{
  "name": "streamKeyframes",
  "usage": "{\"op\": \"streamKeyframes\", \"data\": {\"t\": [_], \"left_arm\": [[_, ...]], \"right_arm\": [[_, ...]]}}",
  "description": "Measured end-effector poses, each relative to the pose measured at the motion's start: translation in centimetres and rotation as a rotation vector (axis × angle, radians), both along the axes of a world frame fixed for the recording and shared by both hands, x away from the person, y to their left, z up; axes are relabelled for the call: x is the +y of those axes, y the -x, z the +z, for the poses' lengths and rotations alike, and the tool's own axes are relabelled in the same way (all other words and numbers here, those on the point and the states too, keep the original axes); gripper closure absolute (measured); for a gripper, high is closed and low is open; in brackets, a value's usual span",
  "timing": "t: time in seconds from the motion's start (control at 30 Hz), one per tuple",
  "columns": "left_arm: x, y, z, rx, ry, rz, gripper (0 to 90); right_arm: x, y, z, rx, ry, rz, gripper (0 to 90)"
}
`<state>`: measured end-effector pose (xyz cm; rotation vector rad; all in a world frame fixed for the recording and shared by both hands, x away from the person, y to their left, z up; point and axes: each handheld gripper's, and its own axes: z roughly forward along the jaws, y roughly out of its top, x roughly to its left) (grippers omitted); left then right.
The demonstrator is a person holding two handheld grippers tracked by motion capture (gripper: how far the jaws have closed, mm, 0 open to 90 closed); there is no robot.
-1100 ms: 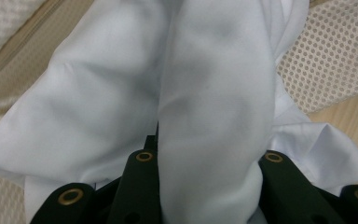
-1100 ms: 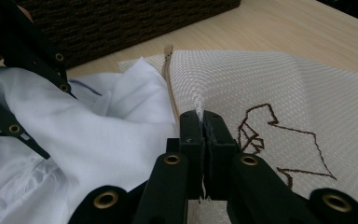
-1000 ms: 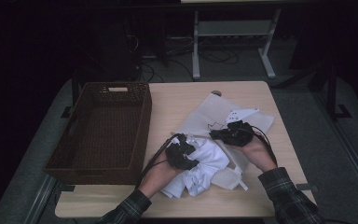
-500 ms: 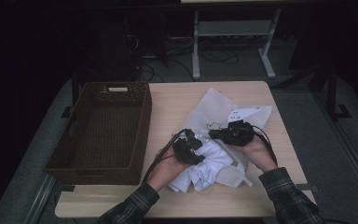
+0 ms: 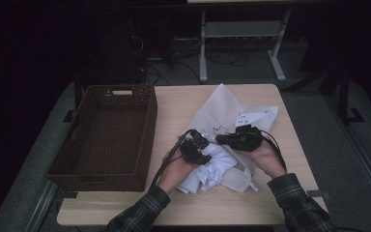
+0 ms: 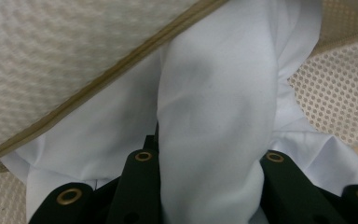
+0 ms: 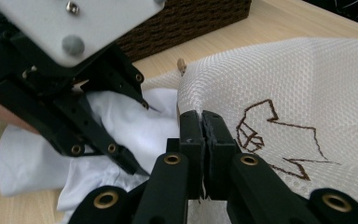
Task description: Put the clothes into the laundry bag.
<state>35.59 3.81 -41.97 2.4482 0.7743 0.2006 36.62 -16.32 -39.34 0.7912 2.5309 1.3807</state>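
1. Since the earlier frames, the left tool (image 5: pixel 196 151) has been shifted across the bench toward the right tool (image 5: pixel 229 140), carrying a bunch of the white garment (image 5: pixel 216 166) with it; the right tool has been kept in place.
2. Left tool: jaws are part closed on a thick fold of the white garment (image 6: pixel 214 140), which fills the gap between them in the left gripper view. The fold is held at the zippered mouth of the mesh laundry bag (image 6: pixel 51 60).
3. Right tool: jaws are pressed fully together on the bag's edge (image 7: pixel 196 116), just beside the brown stitched emblem (image 7: pixel 279 140), so the opening is held up.
4. Progress, as judged: the garment is only started into the mesh laundry bag (image 5: pixel 222 108). Most of it lies bunched on the bench (image 5: pixel 174 106) nearest the person, outside the bag.
5. Left to do, as judged: the remaining cloth is to be pushed in and the zip closed.
6. Farther off, at the left, the wicker basket (image 5: pixel 108 135) stands empty and untouched.
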Motion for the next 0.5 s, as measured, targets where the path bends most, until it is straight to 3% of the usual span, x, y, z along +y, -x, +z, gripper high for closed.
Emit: {"op": "streamKeyframes", "data": {"t": [0.2, 0.4, 0.5], "left_arm": [[0.4, -0.3, -0.8, 0.009, 0.016, 0.005, 69.2], [0.5, -0.4, -1.2, 0.007, 0.019, 0.011, 69.9], [0.5, -0.4, -1.2, 0.007, 0.02, 0.01, 70.1]], "right_arm": [[0.1, -0.2, -0.4, 0.012, 0.01, -0.001, 83.8], [-0.6, 0.4, -0.3, -0.003, 0.015, -0.018, 63.0], [-1.5, 1.0, -0.4, 0.0, 0.023, -0.032, 59.2]]}}
